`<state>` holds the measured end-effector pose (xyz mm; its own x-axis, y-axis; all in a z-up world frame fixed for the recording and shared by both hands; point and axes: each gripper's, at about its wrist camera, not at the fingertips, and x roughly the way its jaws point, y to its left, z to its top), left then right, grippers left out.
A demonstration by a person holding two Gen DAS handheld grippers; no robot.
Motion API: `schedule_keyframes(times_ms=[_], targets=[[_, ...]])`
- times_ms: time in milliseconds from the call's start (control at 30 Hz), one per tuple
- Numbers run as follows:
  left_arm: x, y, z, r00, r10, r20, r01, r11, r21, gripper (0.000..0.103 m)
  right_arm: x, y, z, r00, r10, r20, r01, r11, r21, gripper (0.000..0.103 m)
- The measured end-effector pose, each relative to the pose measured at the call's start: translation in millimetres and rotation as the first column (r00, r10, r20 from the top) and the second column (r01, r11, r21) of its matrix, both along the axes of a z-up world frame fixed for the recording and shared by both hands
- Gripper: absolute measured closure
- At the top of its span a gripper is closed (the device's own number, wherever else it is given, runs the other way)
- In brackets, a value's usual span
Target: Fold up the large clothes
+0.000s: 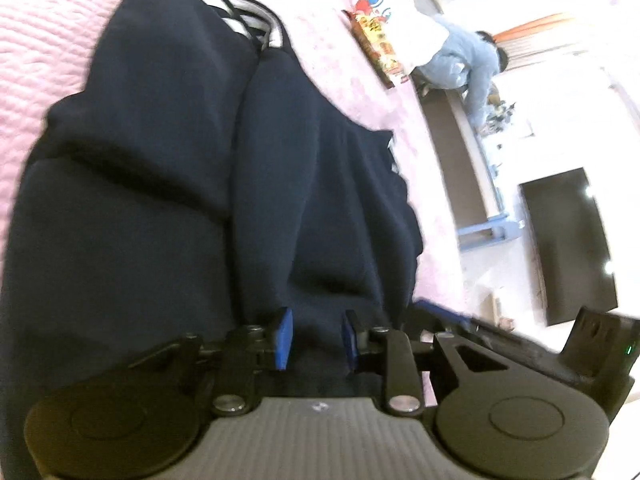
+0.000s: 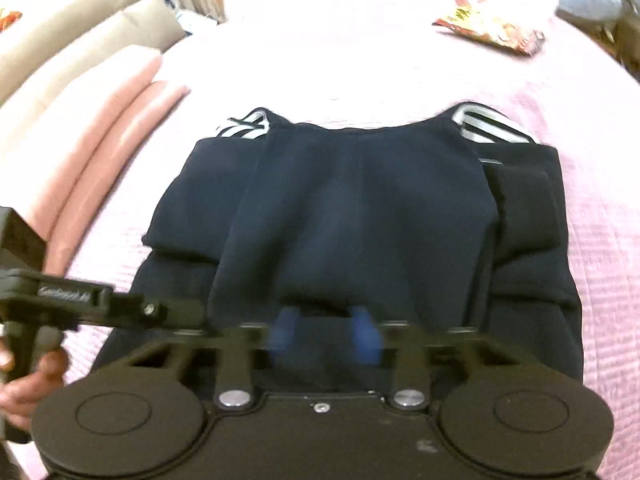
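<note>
Lying folded on the pink bedspread (image 2: 600,240), navy garment (image 2: 360,200) between left hand-held gripper (image 1: 316,336) pads

The dark navy folded garment with white stripes (image 2: 360,208) fills the middle of the pink quilted bedspread (image 2: 600,200). Open bedspread lies beyond it at 12 o'clock and beside it at 3 o'clock. At 10 o'clock, stacked pink and beige pillows (image 2: 100,80) close that side. At 1 o'clock a colourful snack packet (image 2: 492,32) lies well apart from the garment. The black left gripper (image 2: 192,312) reaches in from 9 o'clock, narrowing the near-left gap.
</note>
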<state>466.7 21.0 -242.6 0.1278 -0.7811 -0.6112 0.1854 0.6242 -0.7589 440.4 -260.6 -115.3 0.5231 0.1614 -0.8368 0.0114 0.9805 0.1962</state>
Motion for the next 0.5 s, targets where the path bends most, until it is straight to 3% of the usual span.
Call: schedule_keyframes(times_ms=[67, 133, 167, 200, 267, 433, 500], targets=[[-7.6, 8.1, 8.5, 1.000, 0.002, -0.011, -0.001, 0.998, 0.061, 0.074, 3.6, 12.3, -24.9, 0.999, -0.006, -0.042, 0.004, 0.999, -0.054, 0.103], [-10.9, 21.6, 7.0, 1.000, 0.011, -0.025, -0.009, 0.994, 0.106, 0.072, 3.5, 17.8, -63.8, 0.987, -0.018, -0.161, 0.009, 0.998, -0.055, 0.103], [-5.8, 25.6, 9.6, 0.999, 0.026, -0.039, -0.021, 0.990, 0.143, 0.071, 0.5, 17.2, -78.5, 0.986, -0.039, -0.165, 0.032, 0.999, -0.043, 0.103], [-2.7, 30.1, 13.8, 0.998, 0.044, -0.052, -0.034, 0.984, 0.174, 0.071, -3.2, 17.6, -80.8, 0.992, -0.048, -0.118, 0.044, 0.998, -0.033, 0.103], [-15.9, 39.0, 20.0, 0.996, 0.068, -0.052, -0.056, 0.976, 0.213, 0.071, -1.3, 16.1, -77.8, 0.990, -0.072, -0.125, 0.069, 0.997, -0.023, 0.103], [-47.3, 79.0, 26.6, 0.988, 0.151, -0.020, -0.141, 0.956, 0.258, 0.069, -17.6, -6.0, -64.8, 0.985, -0.118, -0.128, 0.133, 0.984, 0.115, 0.102], [-65.9, 92.3, 33.7, 0.983, 0.186, -0.007, -0.176, 0.941, 0.288, 0.068, -38.9, -10.7, -47.4, 0.990, -0.099, -0.099, 0.111, 0.985, 0.130, 0.087]])
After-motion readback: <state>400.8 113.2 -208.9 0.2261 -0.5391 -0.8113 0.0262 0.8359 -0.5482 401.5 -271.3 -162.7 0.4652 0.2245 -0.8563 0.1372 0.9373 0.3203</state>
